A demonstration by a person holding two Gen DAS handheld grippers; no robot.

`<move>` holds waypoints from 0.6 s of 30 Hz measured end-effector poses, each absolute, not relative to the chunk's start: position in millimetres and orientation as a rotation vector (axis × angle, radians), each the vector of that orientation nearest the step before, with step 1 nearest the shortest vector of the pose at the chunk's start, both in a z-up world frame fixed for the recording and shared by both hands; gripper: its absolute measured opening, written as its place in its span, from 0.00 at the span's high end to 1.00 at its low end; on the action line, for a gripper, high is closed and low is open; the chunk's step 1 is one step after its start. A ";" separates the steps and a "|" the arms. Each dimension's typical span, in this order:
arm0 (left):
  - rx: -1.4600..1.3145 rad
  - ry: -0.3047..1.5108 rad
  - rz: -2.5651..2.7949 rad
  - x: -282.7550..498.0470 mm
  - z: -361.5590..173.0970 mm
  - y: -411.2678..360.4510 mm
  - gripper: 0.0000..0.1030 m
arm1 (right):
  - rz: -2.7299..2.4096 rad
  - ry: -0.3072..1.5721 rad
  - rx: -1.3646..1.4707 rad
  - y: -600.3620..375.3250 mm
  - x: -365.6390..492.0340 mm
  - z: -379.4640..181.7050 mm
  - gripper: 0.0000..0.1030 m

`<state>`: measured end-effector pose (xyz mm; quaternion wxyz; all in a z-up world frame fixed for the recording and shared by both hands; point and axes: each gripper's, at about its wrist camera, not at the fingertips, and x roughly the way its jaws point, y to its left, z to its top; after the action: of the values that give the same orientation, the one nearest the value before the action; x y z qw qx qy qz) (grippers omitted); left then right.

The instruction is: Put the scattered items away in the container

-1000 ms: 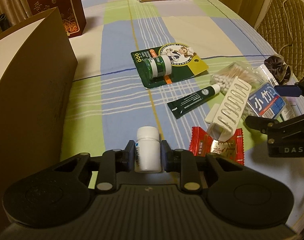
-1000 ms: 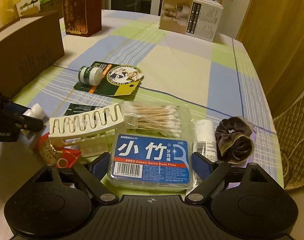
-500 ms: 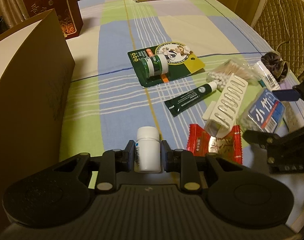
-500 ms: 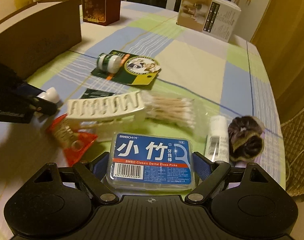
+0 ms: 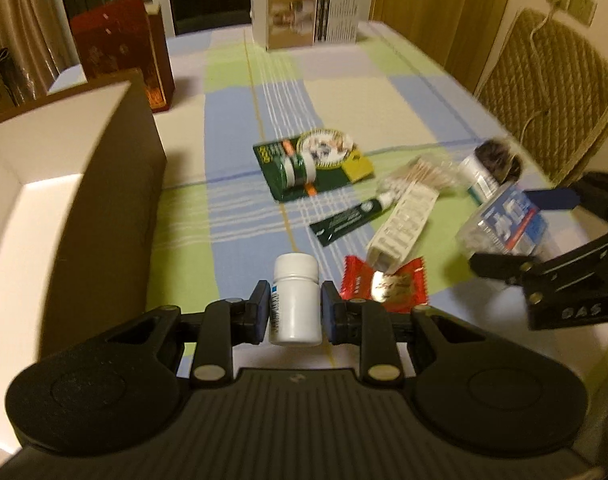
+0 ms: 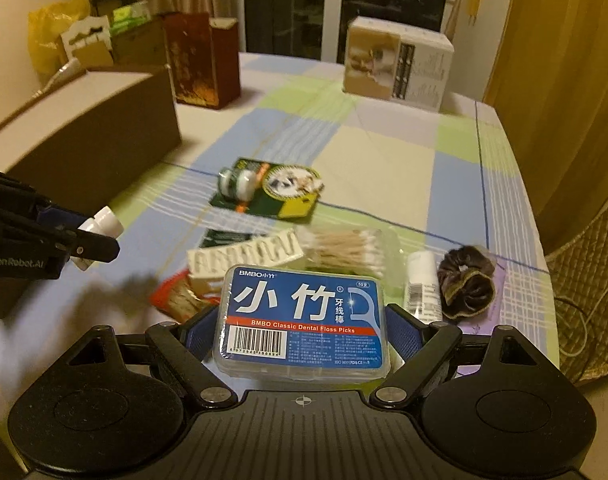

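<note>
My left gripper [image 5: 295, 309] is shut on a small white pill bottle [image 5: 295, 300], held above the checked tablecloth beside the brown cardboard box [image 5: 63, 184] at the left. My right gripper [image 6: 301, 332] is shut on a blue dental floss pick box [image 6: 304, 316], lifted off the table. In the left wrist view the floss box [image 5: 508, 220] hangs at the right in the right gripper's fingers. In the right wrist view the bottle [image 6: 103, 224] shows at the left edge. The cardboard box [image 6: 83, 136] stands at the far left there.
On the cloth lie a green blister card [image 5: 312, 164], a dark tube [image 5: 352, 220], a white ribbed holder [image 5: 404, 228], a red sachet [image 5: 388, 284], a bag of cotton swabs [image 6: 344, 246], a white tube [image 6: 422, 288] and a dark scrunchie [image 6: 468, 280]. Boxes stand far back; a chair [image 5: 552, 92] stands at the right.
Both grippers have risen with their loads. The floss box has left the table, and the view over the open cardboard box has widened at the left.
</note>
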<state>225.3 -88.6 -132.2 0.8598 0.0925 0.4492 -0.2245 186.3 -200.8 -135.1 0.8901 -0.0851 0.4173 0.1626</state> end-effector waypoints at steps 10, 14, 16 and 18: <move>0.141 0.864 -0.448 201.2 -83.2 -57.8 0.78 | 0.449 0.792 -0.169 -160.0 165.9 -97.6 0.14; 0.126 0.844 -0.406 195.3 -67.4 -33.0 0.78 | 0.514 0.759 -0.181 -136.9 164.8 -83.2 0.14; 0.123 0.835 -0.379 193.0 -60.2 -19.7 0.78 | 0.547 0.744 -0.190 -123.8 165.4 -77.1 0.14; 0.121 0.825 -0.351 192.3 -53.8 -4.7 0.78 | 0.585 0.731 -0.198 -109.5 166.7 -70.8 0.14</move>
<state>192.3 -4.7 -53.8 0.8994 0.0585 0.3987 -0.1694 166.7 -109.5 -70.8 0.8878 -0.0953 0.3516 0.2814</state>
